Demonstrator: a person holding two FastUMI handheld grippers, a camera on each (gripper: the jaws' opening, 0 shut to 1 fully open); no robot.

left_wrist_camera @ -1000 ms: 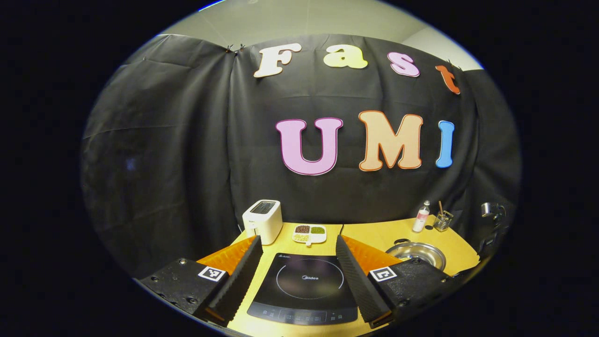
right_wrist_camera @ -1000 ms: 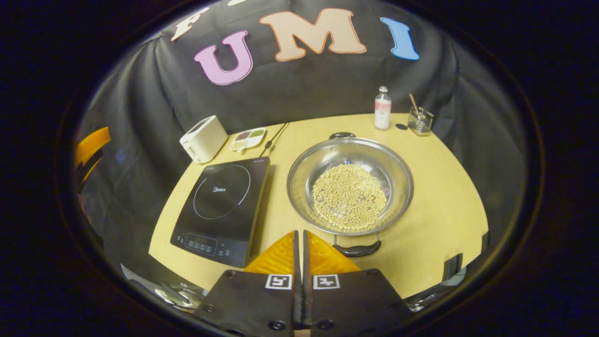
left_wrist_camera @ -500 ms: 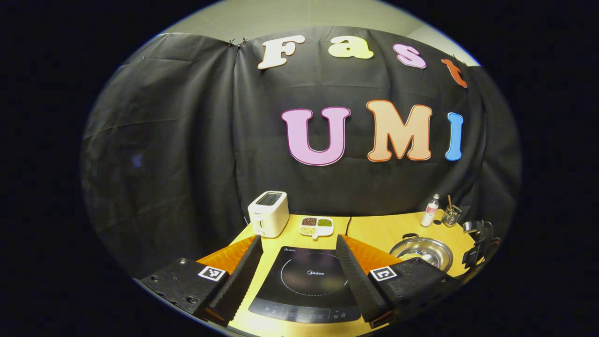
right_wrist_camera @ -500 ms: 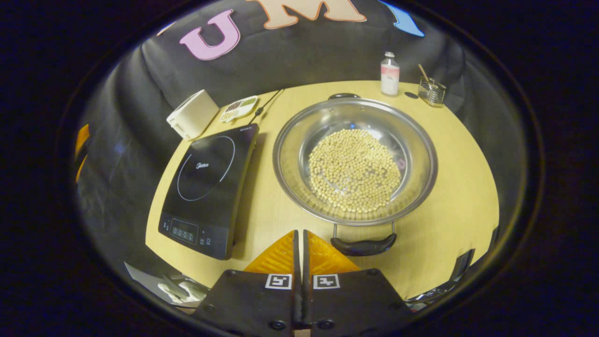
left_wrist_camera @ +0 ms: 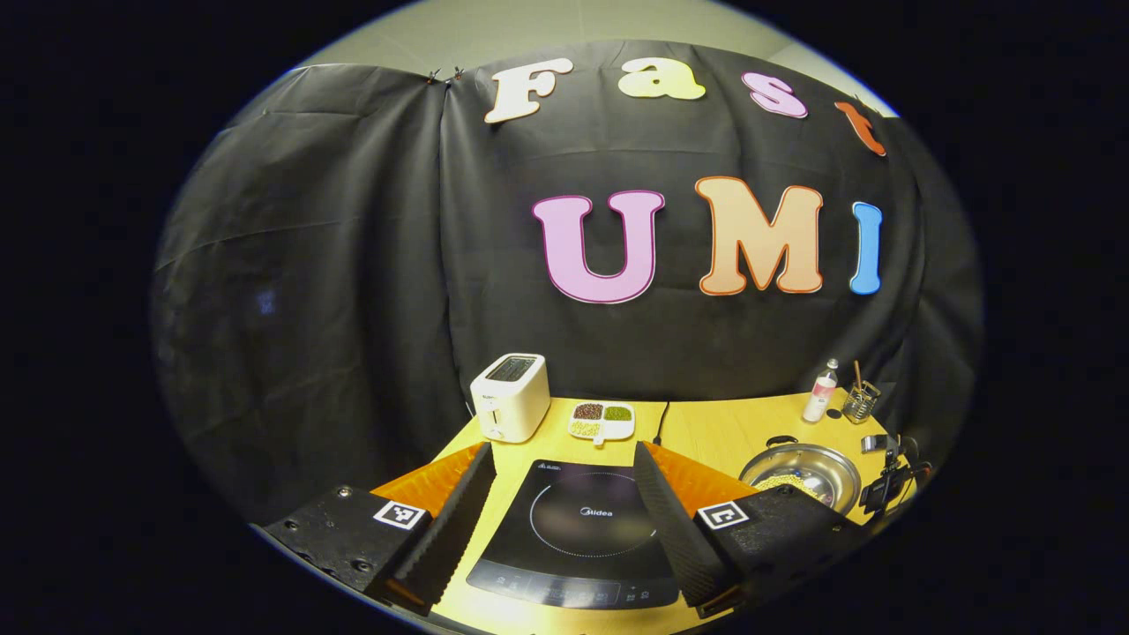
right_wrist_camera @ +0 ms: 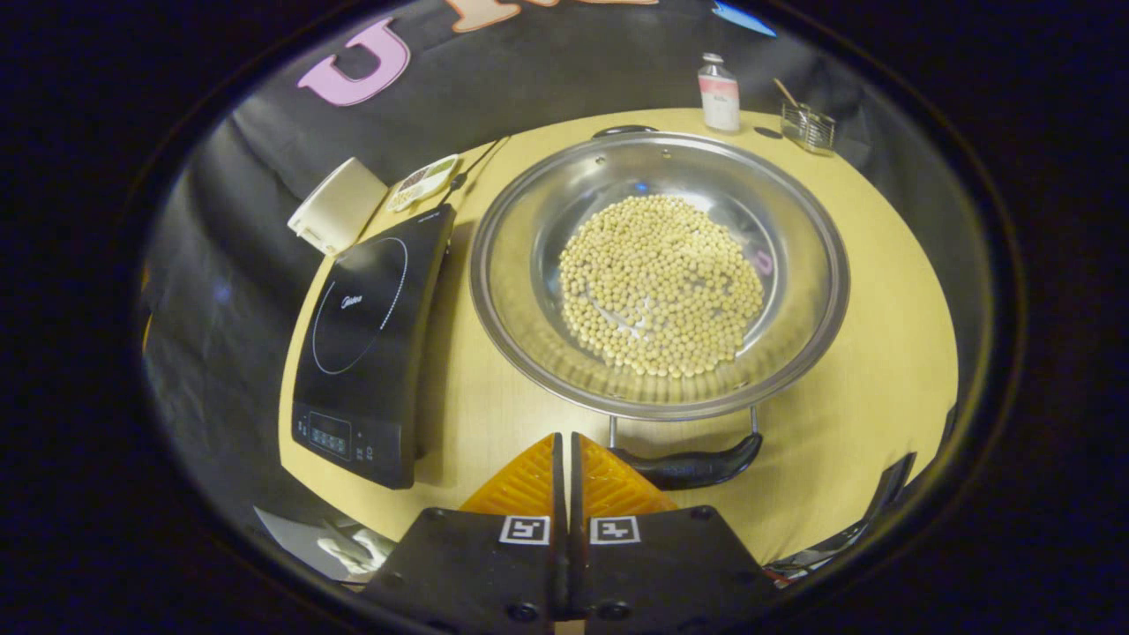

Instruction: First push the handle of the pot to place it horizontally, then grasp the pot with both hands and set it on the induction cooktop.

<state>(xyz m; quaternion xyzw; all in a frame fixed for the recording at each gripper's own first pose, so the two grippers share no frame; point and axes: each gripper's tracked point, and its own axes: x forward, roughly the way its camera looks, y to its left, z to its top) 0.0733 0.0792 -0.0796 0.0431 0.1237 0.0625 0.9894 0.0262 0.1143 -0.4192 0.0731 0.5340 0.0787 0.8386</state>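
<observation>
Right gripper view: clenched right gripper (right_wrist_camera: pixel 564 441) is placed beside round steel pot's (right_wrist_camera: pixel 520 291) black near handle (right_wrist_camera: pixel 692 467), lower centre; pushing is judged next. Left gripper (left_wrist_camera: pixel 560 494) is held released.

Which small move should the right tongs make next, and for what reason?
Probably ease the right tongs forward until the shut tips meet the near handle of the pot and nudge it sideways. The tongs are shut, just short of that handle, and the pot of beans sits on the table beside the induction cooktop.
</observation>
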